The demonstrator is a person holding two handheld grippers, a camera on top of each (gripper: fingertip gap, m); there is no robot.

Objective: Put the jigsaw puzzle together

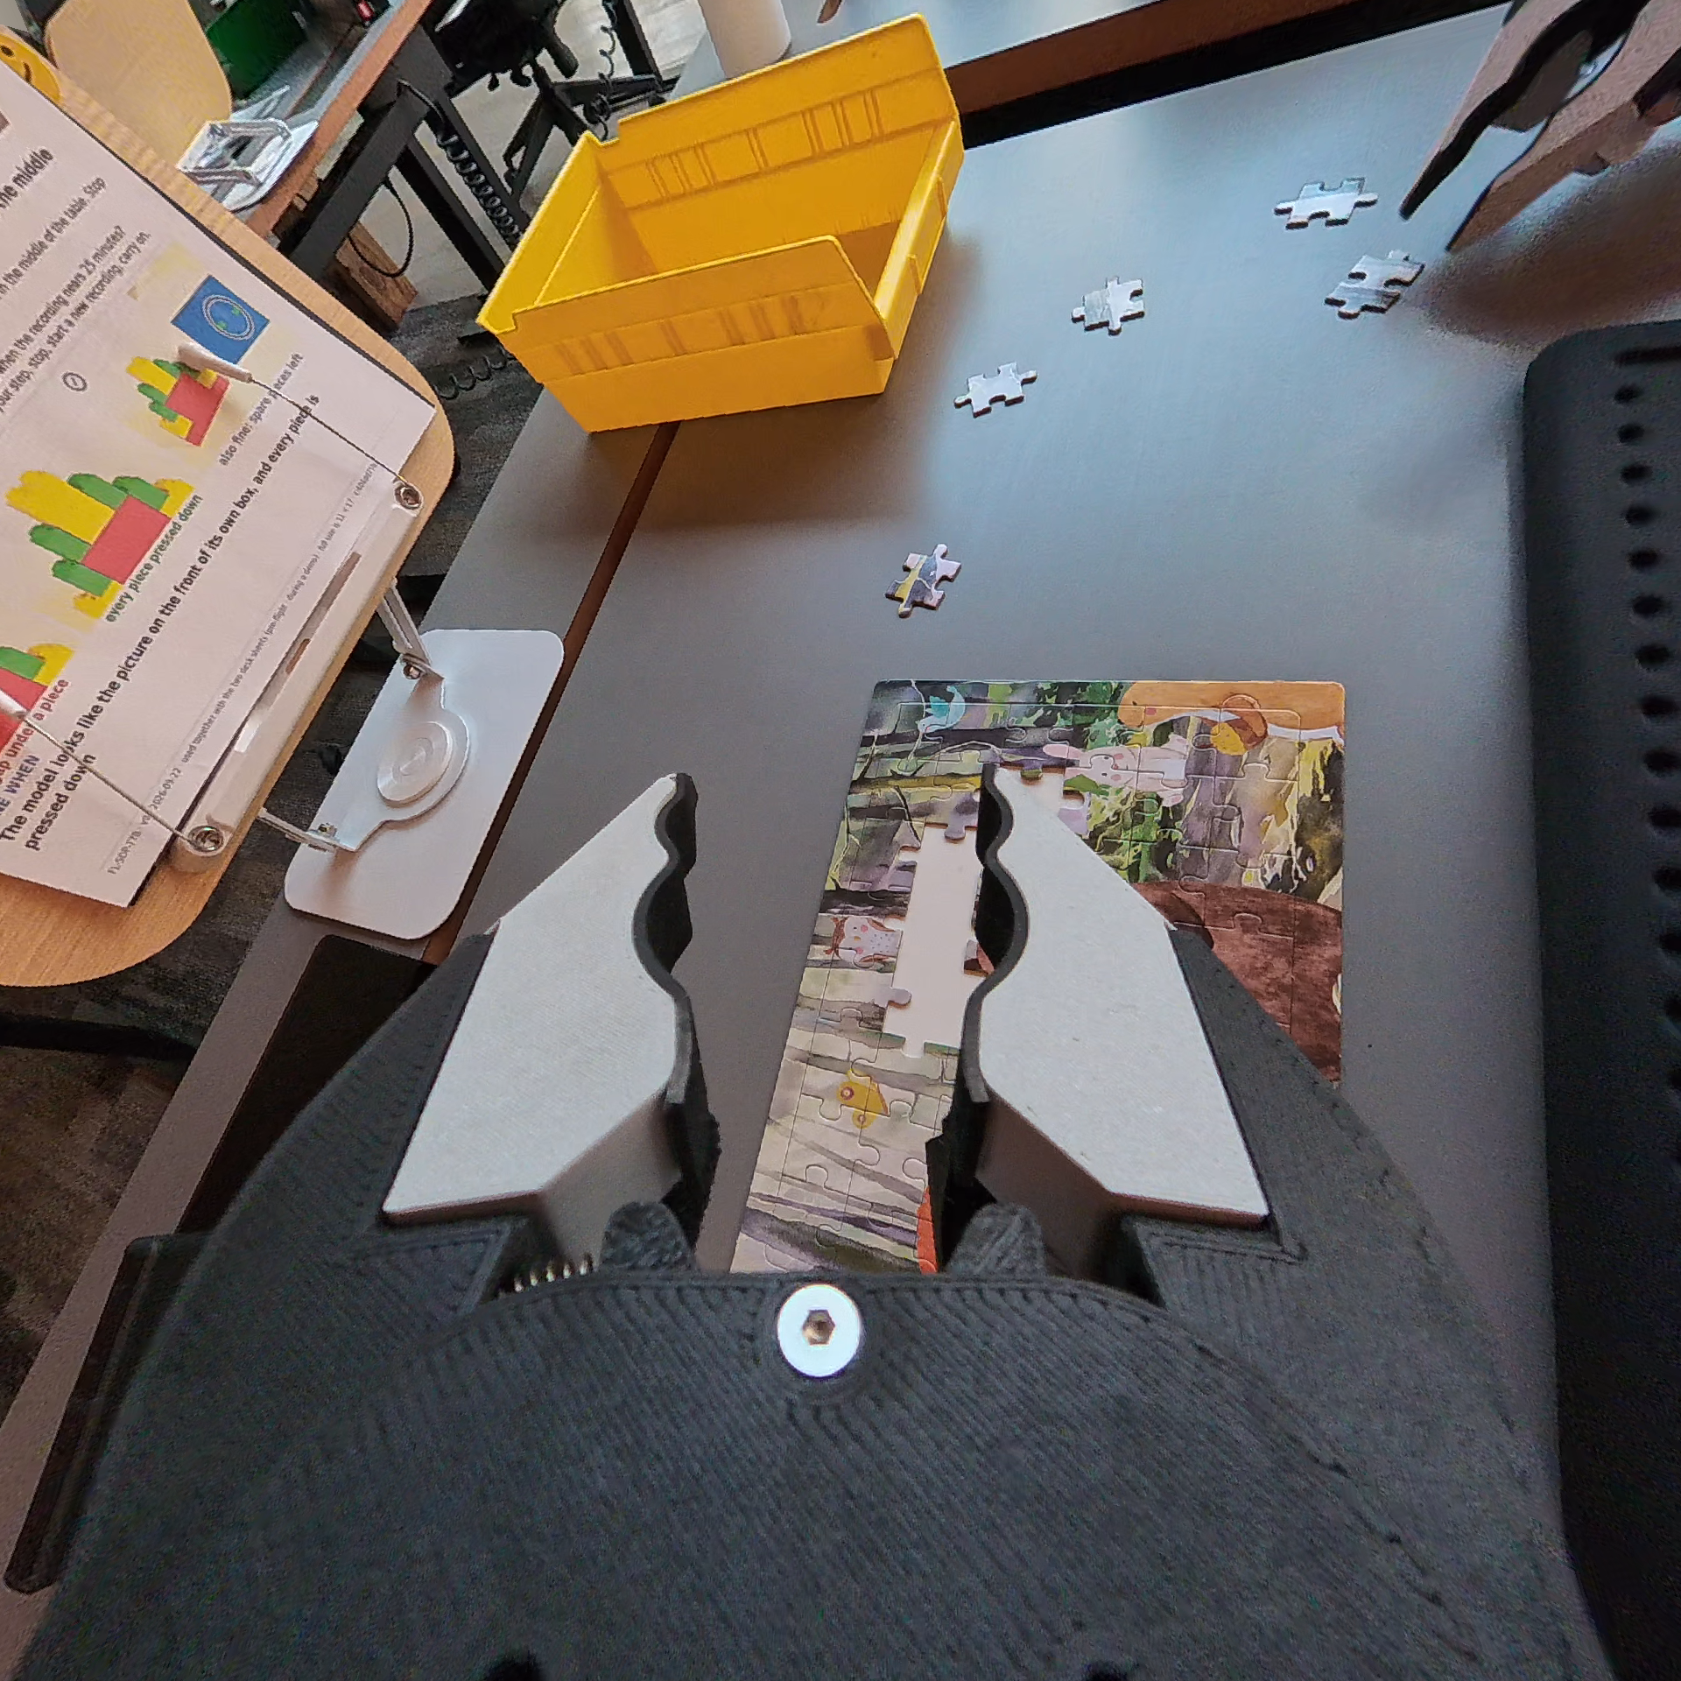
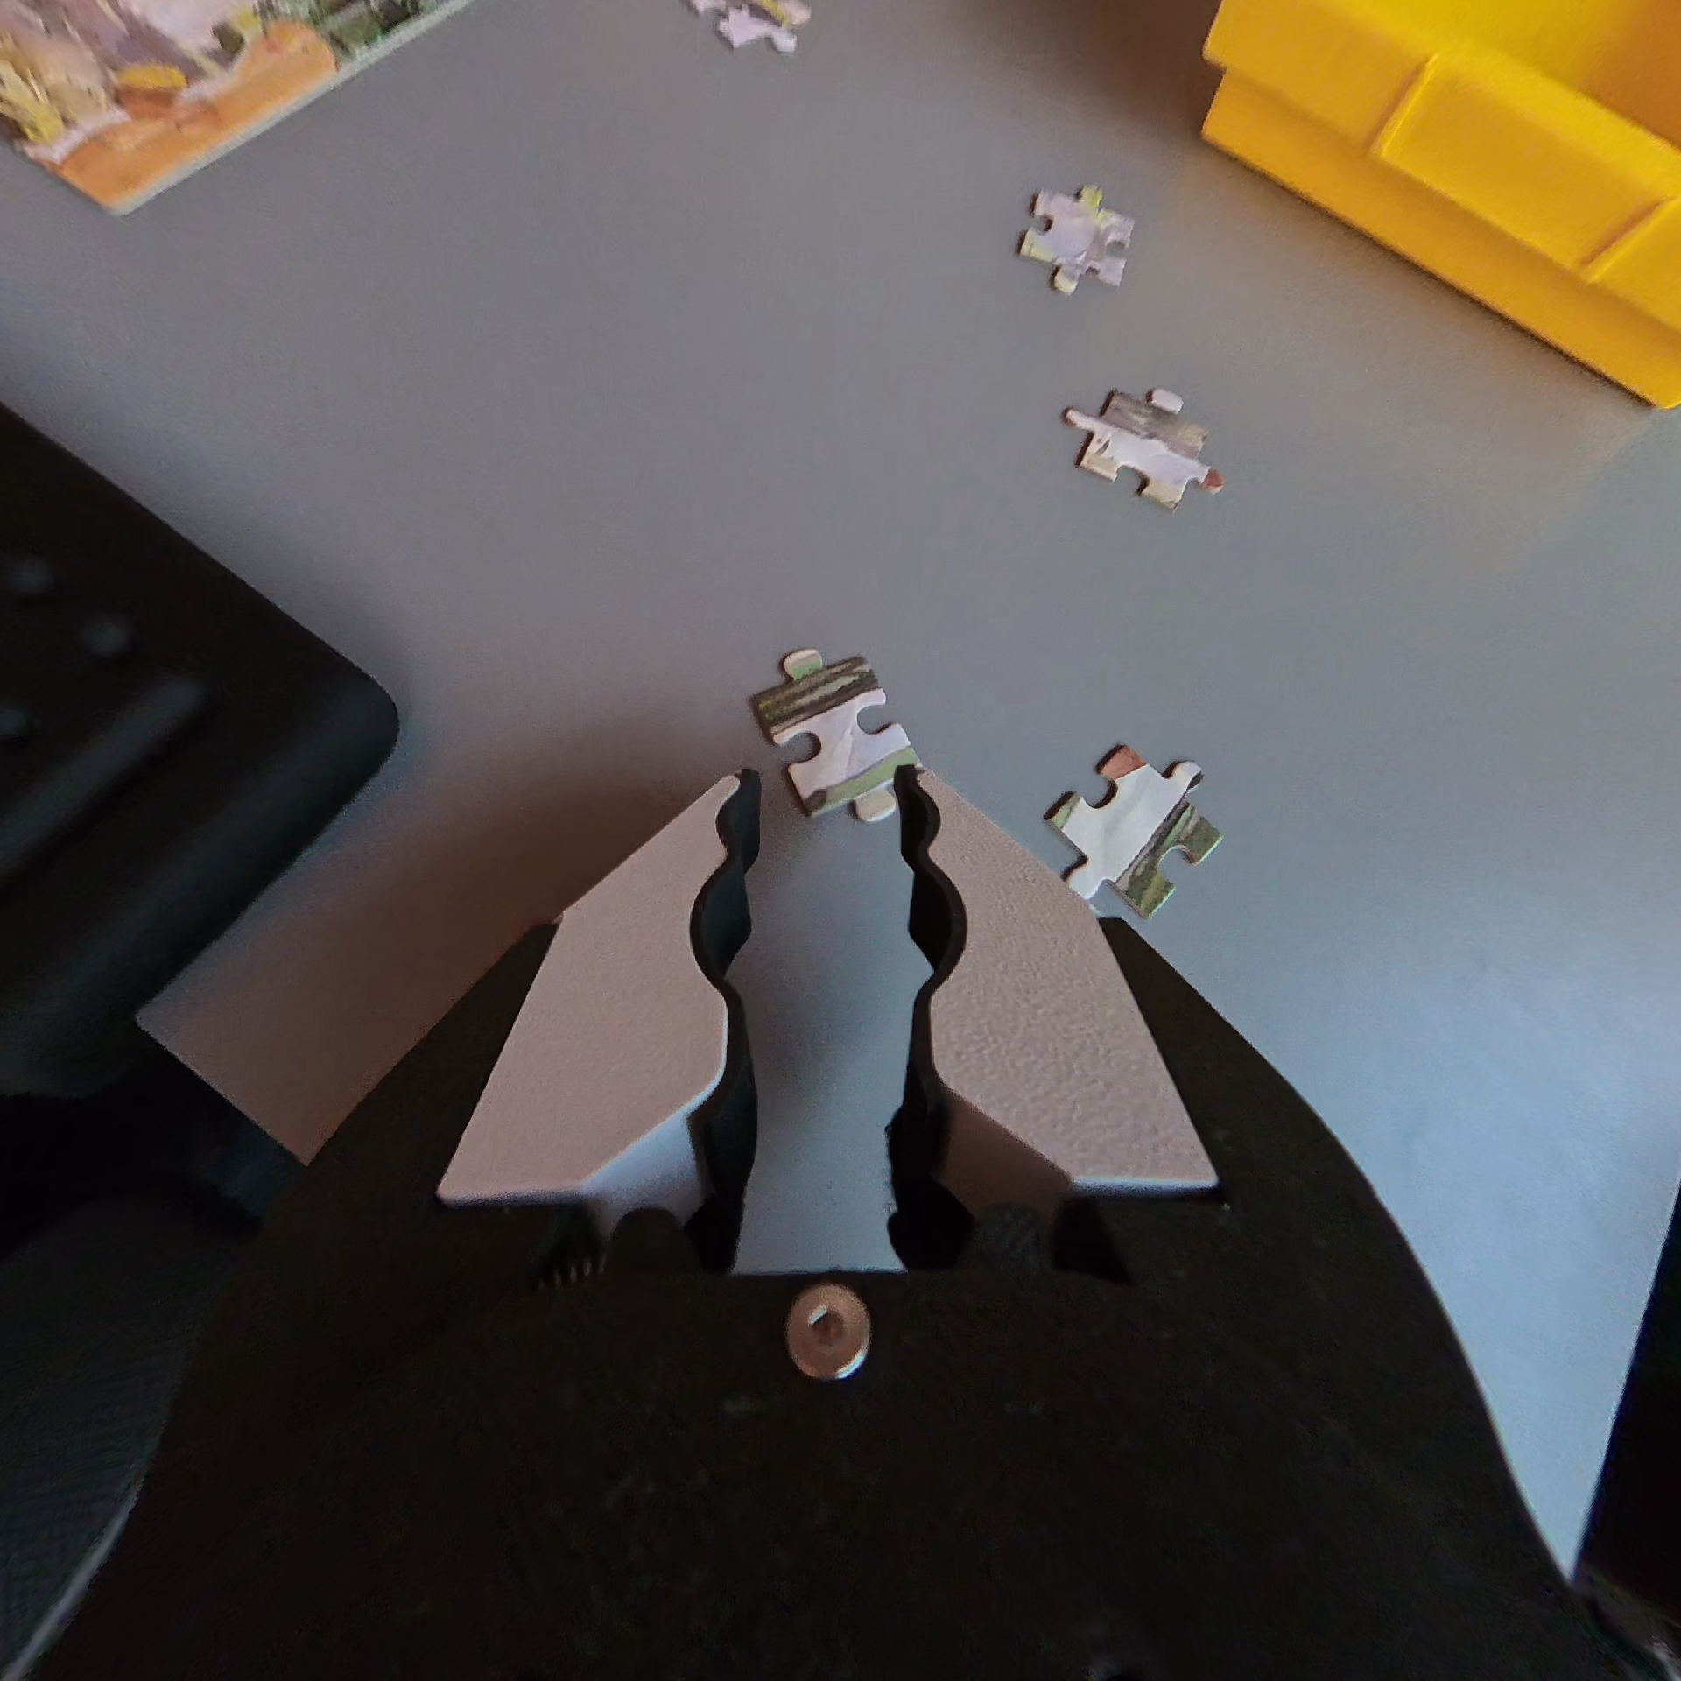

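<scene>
1. The left gripper, black printed body with two grey wedge-shaped fingers, hovers with its fingers spread wide and nothing between them
2. Under and ahead of those fingers lies the rectangular, mostly assembled colourful cardboard jigsaw puzzle, flat on the dark grey desk; its right finger covers part of a white gap in the picture where pieces are missing
3. Five loose cardboard puzzle pieces show in the left wrist view, all beyond the fingertips: one just past the puzzle's far edge, and four more farther out and to the right
4. One yellow plastic storage bin stands far ahead and to the left of the left fingers, at the desk's edge
5. The right gripper, same build, has its fingers moderately apart and holds nothing; a grey-and-white loose piece lies flat on the desk right at the fingertips, its near corner meeting the right fingertip
6. To the right of the right finger lies another piece; two more lie farther ahead, and a fifth sits at the top edge
7. The puzzle's corner is far ahead-left of the right fingers, the bin far ahead-right
</scene>
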